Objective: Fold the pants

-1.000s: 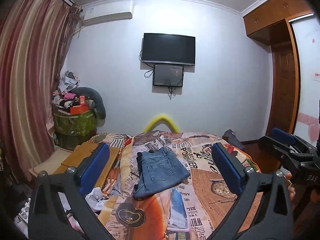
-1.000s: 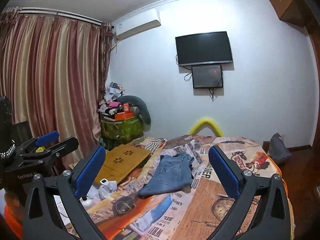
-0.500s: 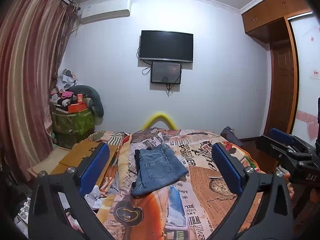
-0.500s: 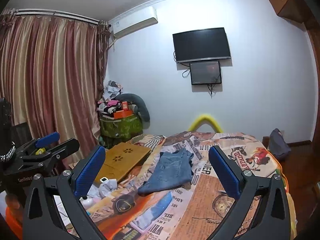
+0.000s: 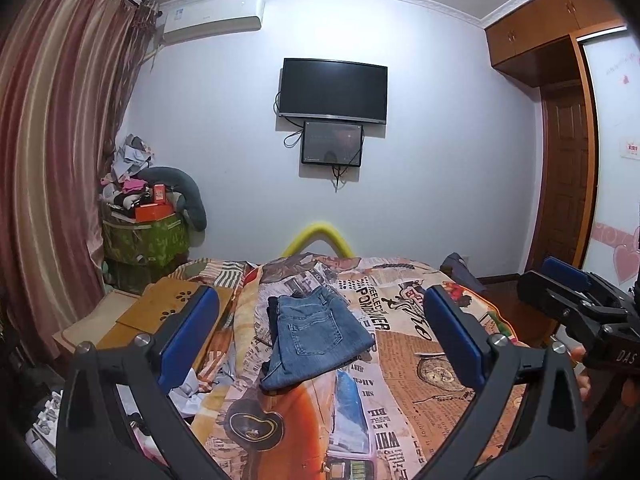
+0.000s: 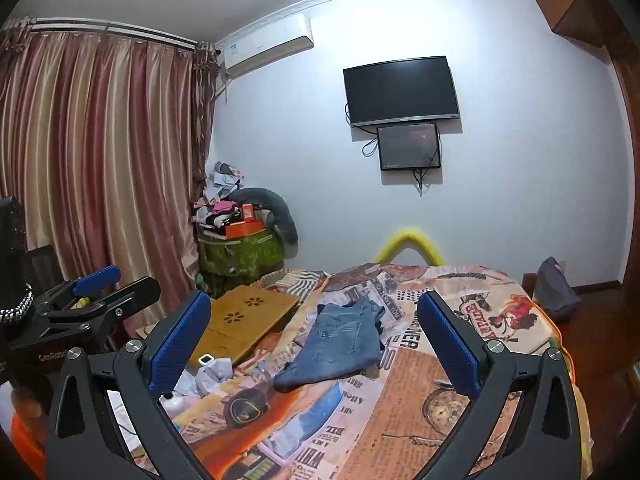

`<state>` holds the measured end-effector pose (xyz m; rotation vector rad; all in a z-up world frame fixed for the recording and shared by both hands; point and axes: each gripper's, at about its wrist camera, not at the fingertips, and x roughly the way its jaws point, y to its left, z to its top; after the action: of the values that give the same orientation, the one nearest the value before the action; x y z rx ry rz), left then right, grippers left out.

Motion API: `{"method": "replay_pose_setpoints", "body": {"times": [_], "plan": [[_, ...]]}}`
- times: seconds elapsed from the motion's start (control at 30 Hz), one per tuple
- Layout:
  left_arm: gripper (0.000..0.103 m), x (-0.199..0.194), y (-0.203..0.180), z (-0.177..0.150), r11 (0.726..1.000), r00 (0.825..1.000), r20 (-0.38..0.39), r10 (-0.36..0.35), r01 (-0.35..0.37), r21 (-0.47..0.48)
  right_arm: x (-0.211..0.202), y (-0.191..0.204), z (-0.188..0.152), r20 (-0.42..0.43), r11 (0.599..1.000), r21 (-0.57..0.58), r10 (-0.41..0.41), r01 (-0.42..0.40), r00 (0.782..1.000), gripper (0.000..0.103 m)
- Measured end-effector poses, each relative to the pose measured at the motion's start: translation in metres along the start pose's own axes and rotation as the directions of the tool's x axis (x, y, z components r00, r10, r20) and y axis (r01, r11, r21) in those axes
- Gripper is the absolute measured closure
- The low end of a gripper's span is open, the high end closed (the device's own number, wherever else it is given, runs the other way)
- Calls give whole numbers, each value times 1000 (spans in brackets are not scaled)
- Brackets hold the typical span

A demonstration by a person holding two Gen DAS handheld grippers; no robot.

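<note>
Home bedroom. Bed under a newspaper-print orange bedspread (image 5: 400, 364) fills 6 o'clock. Flat black wall-mounted television (image 5: 333, 90) at 12, white split air conditioner (image 5: 212, 20) at 11. Striped pink-and-gold floor-length curtains (image 5: 48, 152) at 9; brown wooden built-in wardrobe (image 5: 560, 120) at 2 (cupboards overhead). Green fabric storage box piled with clutter (image 5: 146, 236) at 10.

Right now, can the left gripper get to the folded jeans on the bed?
Probably yes. The left gripper has its jaws wide open and empty, held back from the jeans. The jeans lie in the open on the bedspread, with nothing between them and the gripper.
</note>
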<state>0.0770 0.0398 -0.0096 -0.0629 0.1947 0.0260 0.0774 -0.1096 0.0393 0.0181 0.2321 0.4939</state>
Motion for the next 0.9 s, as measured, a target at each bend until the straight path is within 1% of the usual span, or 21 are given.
{"method": "replay_pose_setpoints", "body": {"times": [0.63, 0.9], "plan": [[0, 3, -1, -4, 1000, 1000, -6, -1, 1, -6, -1, 1, 1, -3, 1000, -1, -4, 4, 1000, 0], [0, 6, -4, -5, 1000, 1000, -17, -17, 17, -8, -2, 1, 0, -3, 1000, 1, -9, 9, 1000, 0]]}}
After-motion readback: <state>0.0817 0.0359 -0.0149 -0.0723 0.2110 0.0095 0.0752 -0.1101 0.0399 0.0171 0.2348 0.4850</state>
